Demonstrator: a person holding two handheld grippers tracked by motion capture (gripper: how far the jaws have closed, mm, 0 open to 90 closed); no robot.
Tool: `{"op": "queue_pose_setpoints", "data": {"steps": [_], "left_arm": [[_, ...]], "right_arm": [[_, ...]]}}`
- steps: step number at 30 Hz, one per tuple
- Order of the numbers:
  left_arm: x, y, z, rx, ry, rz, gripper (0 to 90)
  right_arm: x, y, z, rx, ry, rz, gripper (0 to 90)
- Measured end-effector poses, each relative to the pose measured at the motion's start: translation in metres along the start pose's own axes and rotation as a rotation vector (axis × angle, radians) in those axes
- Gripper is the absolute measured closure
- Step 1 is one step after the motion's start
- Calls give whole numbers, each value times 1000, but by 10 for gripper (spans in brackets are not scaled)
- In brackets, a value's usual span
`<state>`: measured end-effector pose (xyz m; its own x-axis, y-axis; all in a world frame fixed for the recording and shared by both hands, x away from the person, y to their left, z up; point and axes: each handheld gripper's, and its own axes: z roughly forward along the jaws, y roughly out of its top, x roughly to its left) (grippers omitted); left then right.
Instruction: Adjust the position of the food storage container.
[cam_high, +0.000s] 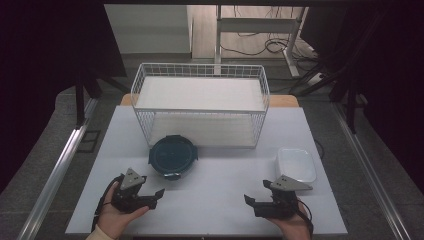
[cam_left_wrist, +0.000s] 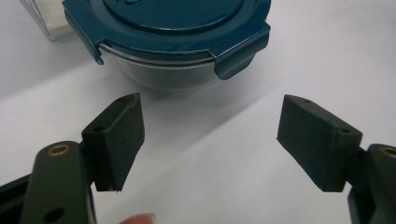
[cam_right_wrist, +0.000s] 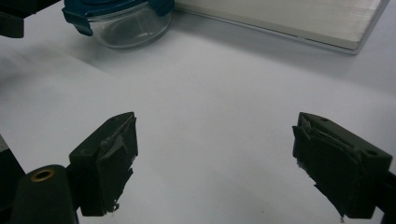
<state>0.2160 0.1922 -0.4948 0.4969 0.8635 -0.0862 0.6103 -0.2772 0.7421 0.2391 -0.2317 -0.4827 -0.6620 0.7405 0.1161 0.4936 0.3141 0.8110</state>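
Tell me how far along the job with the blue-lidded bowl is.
Nothing looks done: the bowl sits lidded on the table before the wire rack. In hand: the left hand-held gripper faces the bowl, jaws open, apart from it. The right hand-held gripper is open over bare table. Left, probably: grasping and moving the bowl.

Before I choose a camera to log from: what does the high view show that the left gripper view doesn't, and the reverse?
High view alone: the wire basket, the white container, the right tongs and the person's hands. Left gripper view alone: the round container's clear bowl under its blue lid, the lid's clip, and the pads standing wide apart with nothing between. Both: the round container, the left tongs and the white table.
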Motion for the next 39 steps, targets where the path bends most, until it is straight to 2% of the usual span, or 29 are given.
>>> {"op": "queue_pose_setpoints", "data": {"steps": [8,12,18,22,25,31,35,39], "left_arm": [[1,0,0,11,4,-5,230],[3,-1,-1,14,4,-16,232],[3,0,-2,17,6,-7,242],[4,1,-4,17,-1,-14,250],[5,4,-6,17,-22,-20,270],[5,21,-14,17,-31,-12,300],[7,38,-18,30,-16,17,314],[14,56,-22,8,-19,29,371]], "right_arm": [[-2,0,-2,3,-4,2,151],[-2,0,-1,14,-5,21,158],[-3,-1,1,29,-8,24,169],[-2,-1,0,26,-9,20,174],[-2,-1,-1,20,-5,24,176],[-3,-1,0,24,-2,31,179],[-3,-1,-1,23,0,33,181],[-4,-1,-1,20,-1,36,181]]}}
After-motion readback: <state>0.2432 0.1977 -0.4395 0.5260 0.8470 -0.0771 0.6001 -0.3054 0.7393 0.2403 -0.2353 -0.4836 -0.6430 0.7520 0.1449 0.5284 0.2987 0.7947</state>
